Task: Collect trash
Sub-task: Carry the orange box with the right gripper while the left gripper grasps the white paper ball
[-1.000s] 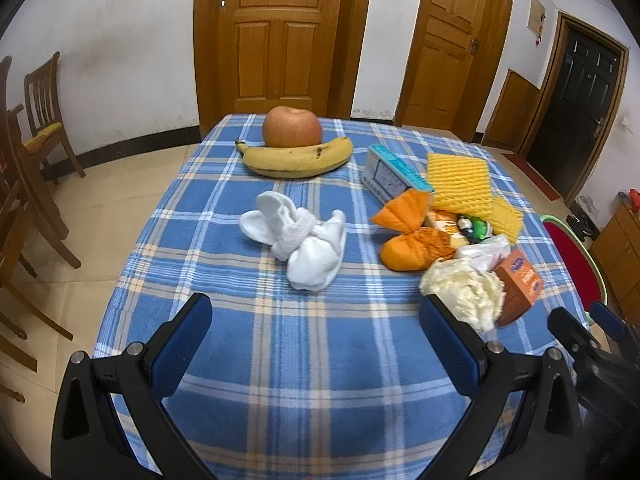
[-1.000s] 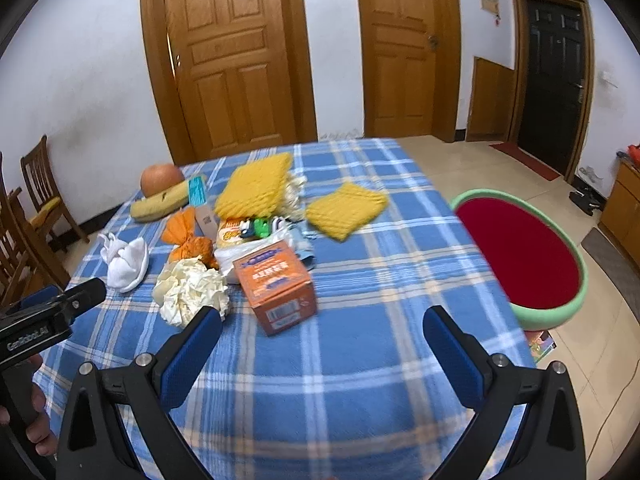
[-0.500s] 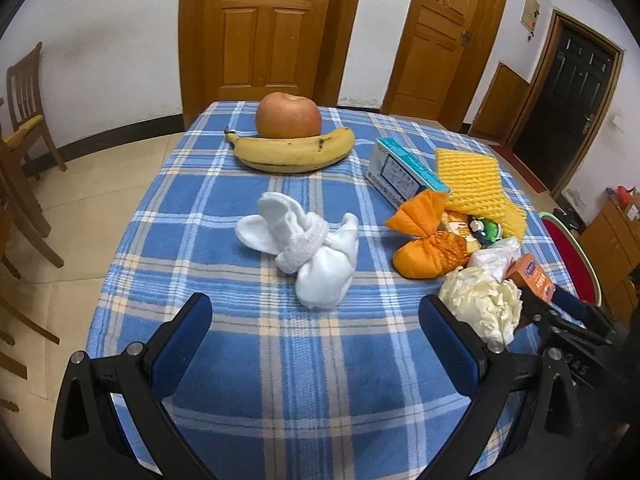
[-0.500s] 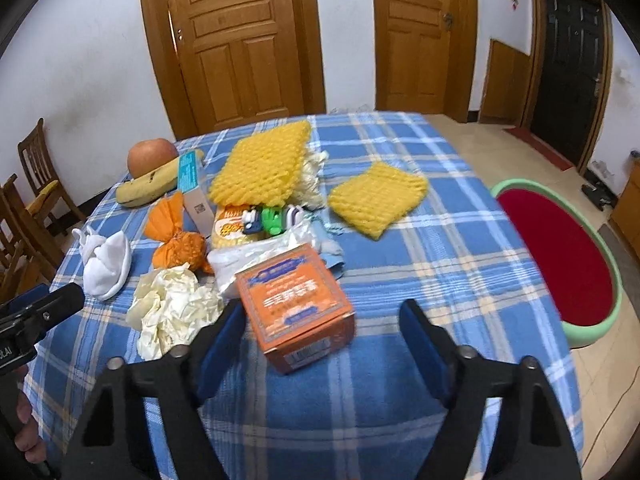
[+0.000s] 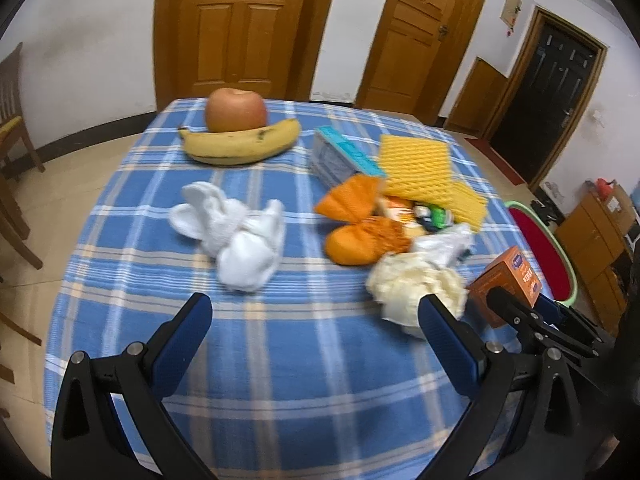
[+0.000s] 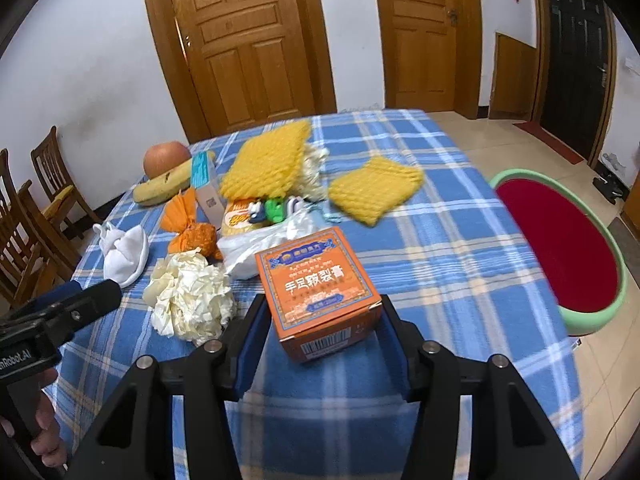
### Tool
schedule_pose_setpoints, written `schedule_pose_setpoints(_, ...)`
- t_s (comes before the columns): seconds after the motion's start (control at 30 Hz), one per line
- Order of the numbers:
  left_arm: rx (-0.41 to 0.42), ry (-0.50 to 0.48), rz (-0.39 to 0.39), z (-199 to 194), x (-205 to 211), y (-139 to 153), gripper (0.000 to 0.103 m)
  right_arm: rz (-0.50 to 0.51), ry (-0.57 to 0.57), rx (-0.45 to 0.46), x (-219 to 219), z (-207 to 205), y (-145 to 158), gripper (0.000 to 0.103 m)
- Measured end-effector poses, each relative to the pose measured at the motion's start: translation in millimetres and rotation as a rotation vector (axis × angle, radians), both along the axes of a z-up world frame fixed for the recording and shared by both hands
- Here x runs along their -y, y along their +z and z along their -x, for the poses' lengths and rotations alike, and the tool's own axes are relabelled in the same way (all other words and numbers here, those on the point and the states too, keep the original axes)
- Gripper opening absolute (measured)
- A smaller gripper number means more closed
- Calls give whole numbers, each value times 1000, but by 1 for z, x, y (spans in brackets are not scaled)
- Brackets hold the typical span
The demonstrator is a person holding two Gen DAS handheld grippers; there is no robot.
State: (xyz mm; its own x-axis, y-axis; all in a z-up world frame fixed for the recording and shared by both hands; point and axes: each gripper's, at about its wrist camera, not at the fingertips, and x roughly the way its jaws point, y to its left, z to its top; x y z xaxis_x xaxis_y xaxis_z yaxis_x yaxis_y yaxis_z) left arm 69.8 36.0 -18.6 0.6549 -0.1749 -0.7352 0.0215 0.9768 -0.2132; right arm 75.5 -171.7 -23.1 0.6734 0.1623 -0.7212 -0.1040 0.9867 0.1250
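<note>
Right tongs just closing around orange box, lower centre; pads seem touching. Left tongs wide, empty. Squeeze gently, lift straight.

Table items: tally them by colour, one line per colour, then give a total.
Orange: 2, the orange box and the orange wrapper.
Yellow: 3, two foam nets and the banana.
White: 3, the socks, the crumpled paper and the plastic bag.
Red-orange: 1, the apple.
Teal and white: 1, the carton.
Total: 10, leaving out the small mixed packets in the pile.
</note>
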Motion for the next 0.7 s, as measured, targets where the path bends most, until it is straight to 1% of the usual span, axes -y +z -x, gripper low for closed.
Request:
schedule_pose_setpoints(0.2,10,-58,8,-4,31,5,99,-2,-9,18,22,9,11,56)
schedule_pose_setpoints(0.3,3,-91,-10,-9,48,2,95,-12,-16,31,35,13,16,56)
schedule_pose_setpoints(0.4,-22,-113,-24,-15,62,-4,89,-28,-38,40,50,15,20,56)
schedule_pose_setpoints(0.5,-54,-106,-28,-20,69,-13,77,-38,-53,42,63,16,20,56)
schedule_pose_setpoints(0.53,-64,-101,-30,-22,70,-16,70,-41,-57,43,66,17,21,56)
schedule_pose_setpoints(0.6,-81,-102,-6,-23,71,-21,62,-49,-65,47,74,18,22,56)
schedule_pose_setpoints(0.63,-85,-108,10,-22,72,-21,53,-52,-68,49,77,19,22,56)
schedule_pose_setpoints(0.67,-84,-110,7,-22,73,-20,49,-56,-71,52,81,20,23,56)
schedule_pose_setpoints(0.7,-76,-110,-4,-21,76,-19,48,-60,-75,57,84,21,24,56)
